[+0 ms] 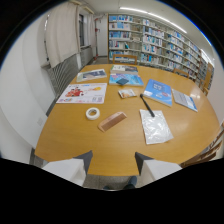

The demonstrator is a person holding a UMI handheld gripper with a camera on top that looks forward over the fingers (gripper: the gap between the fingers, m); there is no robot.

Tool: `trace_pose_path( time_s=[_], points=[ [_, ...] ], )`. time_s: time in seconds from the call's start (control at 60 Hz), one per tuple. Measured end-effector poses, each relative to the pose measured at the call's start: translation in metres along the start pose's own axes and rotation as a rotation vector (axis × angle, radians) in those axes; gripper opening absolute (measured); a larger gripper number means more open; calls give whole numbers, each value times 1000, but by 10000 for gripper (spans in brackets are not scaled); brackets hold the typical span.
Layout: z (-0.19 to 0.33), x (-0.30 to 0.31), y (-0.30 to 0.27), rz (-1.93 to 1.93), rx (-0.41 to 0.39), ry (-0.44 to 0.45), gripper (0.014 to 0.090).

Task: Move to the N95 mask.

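claw [113, 160] wide open, holding nothing, n95 mask [127, 92] well beyond on table [75, 135]

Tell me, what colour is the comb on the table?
The comb is reddish-brown, lying beside the tape roll; the gripper view shows it.

Wooden table [70, 140]: tape roll [92, 113], comb [112, 121], perhaps booklets [82, 93].

- A large round wooden table [75, 135] carries all the small things.
- A white roll of tape [92, 113] lies just beside a brown flat comb [112, 121].
- A black pen [147, 105] lies near a blue booklet [158, 91].
- A white poster with red pictures [82, 93] lies near the window side.
- Tall bookshelves full of books [155, 42] stand behind the table.
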Motion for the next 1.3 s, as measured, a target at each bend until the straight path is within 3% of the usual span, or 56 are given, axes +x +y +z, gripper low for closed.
trace_pose_path(
  time_s=[0.267, 0.7, 1.3],
  points=[
    [2, 24, 7, 12, -24, 5, 841],
    [16, 142, 14, 28, -54, 96, 841],
    [146, 206, 3, -13, -117, 14, 844]
  ],
)
